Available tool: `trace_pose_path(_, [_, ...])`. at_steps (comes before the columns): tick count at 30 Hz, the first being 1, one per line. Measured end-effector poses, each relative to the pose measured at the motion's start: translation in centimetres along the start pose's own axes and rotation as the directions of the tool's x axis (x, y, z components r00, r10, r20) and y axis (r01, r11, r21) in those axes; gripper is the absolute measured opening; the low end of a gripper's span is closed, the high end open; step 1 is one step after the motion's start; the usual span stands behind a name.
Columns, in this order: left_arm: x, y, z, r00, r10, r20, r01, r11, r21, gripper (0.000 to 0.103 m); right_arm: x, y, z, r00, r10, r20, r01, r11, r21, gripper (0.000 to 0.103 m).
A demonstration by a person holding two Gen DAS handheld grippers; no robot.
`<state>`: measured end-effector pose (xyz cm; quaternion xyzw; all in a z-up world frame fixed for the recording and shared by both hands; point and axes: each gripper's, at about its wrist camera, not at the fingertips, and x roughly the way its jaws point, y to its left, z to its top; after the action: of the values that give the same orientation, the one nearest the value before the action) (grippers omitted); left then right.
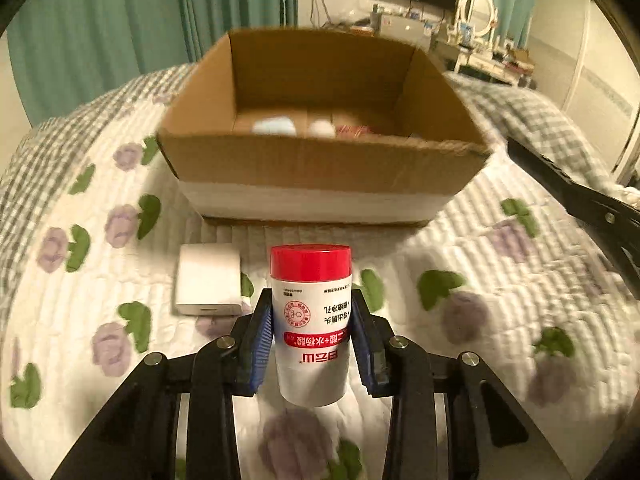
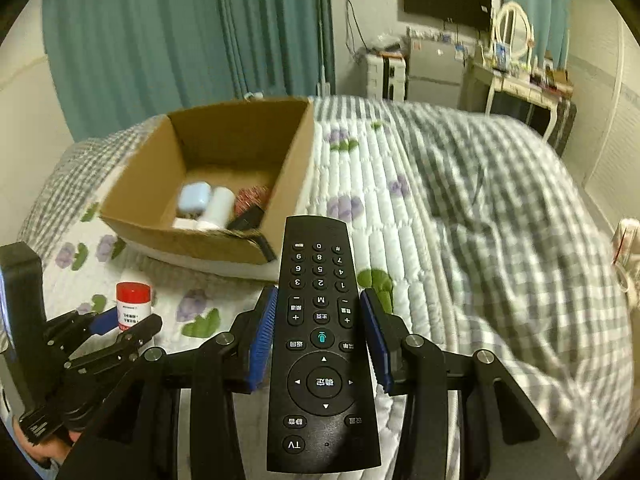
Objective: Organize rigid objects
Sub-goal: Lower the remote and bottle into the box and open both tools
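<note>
A white plastic bottle with a red screw cap (image 1: 311,322) sits clamped between the blue pads of my left hand-held gripper (image 1: 312,328), carried just above the flowered quilt on the bed (image 1: 500,280) and short of the open brown cardboard box (image 1: 320,168). My right hand-held gripper (image 2: 320,332) pinches a long black remote control (image 2: 322,344) near its middle, keypad up, to the box's right. A small white rectangular case (image 1: 209,280) lies on the quilt, just beside the bottle.

The smooth, round bottle could twist or slide out of the pads if I tilt it over the box wall. The remote, long past the grip on both ends, could pivot and drop. Both arms heading for one opening could collide.

Inside the box I make out a pale blue case (image 2: 195,198), a white cylinder (image 2: 218,206) and something red-patterned (image 2: 251,198); blur hides the rest.
</note>
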<state>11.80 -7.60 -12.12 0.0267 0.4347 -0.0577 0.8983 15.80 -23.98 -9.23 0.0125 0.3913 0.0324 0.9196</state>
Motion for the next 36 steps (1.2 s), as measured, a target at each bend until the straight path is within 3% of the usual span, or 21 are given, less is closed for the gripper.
trace_pose_path(9, [-7.0, 0.3, 5.7, 0.985, -0.048, 0.166, 0.045, 0.999, 0.021, 0.036, -5.6, 2.6, 3.9, 0.992, 0.023, 0.122, -0.018, 0.999, -0.040, 0.041])
trace_pose_path(16, [-7.6, 1.8, 11.2, 0.971, -0.040, 0.237, 0.039, 0.999, 0.008, 0.036, -4.5, 4.5, 8.8, 0.982, 0.084, 0.168, -0.075, 0.995, -0.061, 0.041])
trace_pose_path(20, [-5.8, 2.8, 13.9, 0.967, -0.001, 0.254, -0.001, 1.000, 0.008, 0.036, -1.3, 5.7, 11.2, 0.981, 0.105, 0.163, -0.093, 0.993, -0.076, 0.041])
trace_pose_path(25, [-1.4, 3.5, 16.3, 0.975, 0.020, 0.220, -0.030, 0.999, 0.042, 0.036, 3.4, 6.9, 13.0, 0.983, 0.120, 0.139, -0.105, 0.988, -0.113, 0.041])
trace_pose_path(32, [5.0, 3.7, 16.3, 0.988, 0.032, 0.153, -0.042, 0.997, 0.066, 0.037, 10.6, 7.1, 13.2, 0.990, 0.123, 0.067, -0.114, 0.986, -0.121, 0.041])
trace_pose_path(36, [6.6, 3.9, 15.7, 0.990, 0.026, 0.139, -0.036, 0.997, 0.072, 0.037, 12.3, 6.7, 12.2, 0.990, 0.133, 0.051, -0.126, 0.986, -0.109, 0.041])
